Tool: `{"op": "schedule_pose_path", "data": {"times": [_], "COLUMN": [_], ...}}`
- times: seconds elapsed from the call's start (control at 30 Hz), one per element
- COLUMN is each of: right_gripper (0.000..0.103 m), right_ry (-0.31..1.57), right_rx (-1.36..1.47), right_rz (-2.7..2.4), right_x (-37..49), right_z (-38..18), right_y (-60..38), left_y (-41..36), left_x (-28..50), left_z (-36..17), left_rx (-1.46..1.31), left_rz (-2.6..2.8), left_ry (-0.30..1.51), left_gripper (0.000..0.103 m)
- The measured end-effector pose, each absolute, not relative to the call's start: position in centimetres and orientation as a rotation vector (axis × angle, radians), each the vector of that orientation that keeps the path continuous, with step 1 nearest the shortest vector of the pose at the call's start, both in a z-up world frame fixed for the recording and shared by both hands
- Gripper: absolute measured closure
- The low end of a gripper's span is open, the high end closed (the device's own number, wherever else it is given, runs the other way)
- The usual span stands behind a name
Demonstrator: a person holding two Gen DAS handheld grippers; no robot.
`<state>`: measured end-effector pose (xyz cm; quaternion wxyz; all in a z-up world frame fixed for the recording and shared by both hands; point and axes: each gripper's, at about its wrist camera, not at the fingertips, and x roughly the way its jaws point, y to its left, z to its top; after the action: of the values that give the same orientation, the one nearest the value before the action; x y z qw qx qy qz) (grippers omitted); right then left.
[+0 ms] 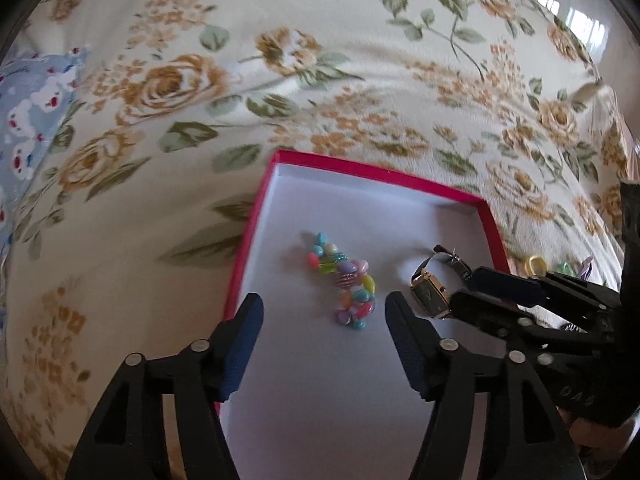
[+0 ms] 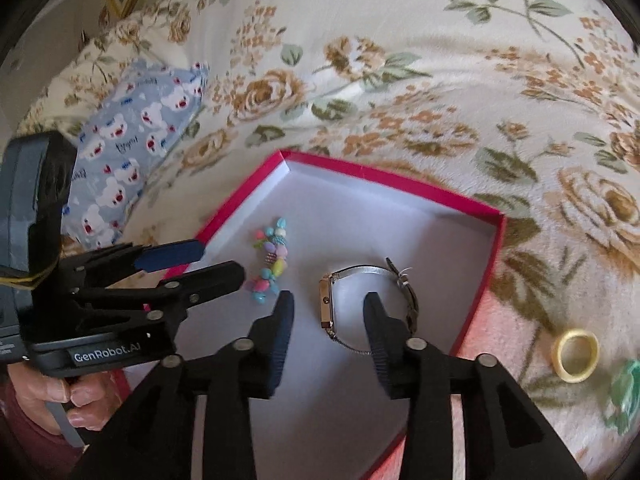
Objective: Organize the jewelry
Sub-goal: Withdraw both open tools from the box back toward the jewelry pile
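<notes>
Both views are taken from close above the red box (image 1: 256, 208), tilted steeply down along each claw. The left wrist view is set at the box's near-left side, the right wrist view (image 2: 484, 216) nearer its right. Shared by both are the box's white floor, the flowered bed (image 1: 360, 60) beyond, and the opposite claw.

Pastel bead bracelet (image 1: 347, 280) and gold-cased watch (image 2: 366, 300), apart, inside red-rimmed white box (image 2: 384, 178).
</notes>
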<state>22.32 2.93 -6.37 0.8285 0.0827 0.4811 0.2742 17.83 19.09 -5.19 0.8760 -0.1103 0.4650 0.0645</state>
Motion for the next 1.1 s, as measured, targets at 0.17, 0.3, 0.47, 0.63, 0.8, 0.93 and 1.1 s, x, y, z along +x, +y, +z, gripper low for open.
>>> {"op": "schedule_pose_path", "data": {"times": [0.17, 0.3, 0.47, 0.63, 0.8, 0.93, 1.1], "right_gripper": [0.046, 0.025, 0.022, 0.022, 0.022, 0.022, 0.022], "right_ry": [0.971, 0.901, 0.865, 0.885, 0.889, 0.88, 0.871], "right_rx": [0.228, 0.222, 0.247, 0.265, 0.306, 0.33, 0.36], "right_rz": [0.557, 0.489, 0.436, 0.372, 0.312, 0.254, 0.177], "right_x": [20.7, 18.8, 16.5, 14.7, 12.6, 11.5, 10.7], "right_z": [-4.4, -2.7, -1.9, -2.4, -2.9, -3.0, -2.9], "right_y": [1.1, -1.0, -4.1, -7.0, -10.6, -13.4, -16.8], "left_y": [19.3, 18.4, 16.7, 14.8, 12.7, 10.9, 8.7], "left_x": [14.7, 12.6, 11.1, 10.0, 10.1, 10.6, 12.0], "left_z": [-4.1, -3.4, -2.6, -2.2, -2.0, -1.6, -1.3], "left_rx": [-0.305, -0.329, -0.333, -0.338, -0.314, -0.282, -0.235], "left_rz": [0.165, 0.174, 0.152, 0.11, 0.066, 0.026, -0.019], "left_ry": [0.931, 0.904, 0.887, 0.897, 0.918, 0.925, 0.935], "left_gripper": [0.028, 0.026, 0.022, 0.02, 0.02, 0.02, 0.02]}}
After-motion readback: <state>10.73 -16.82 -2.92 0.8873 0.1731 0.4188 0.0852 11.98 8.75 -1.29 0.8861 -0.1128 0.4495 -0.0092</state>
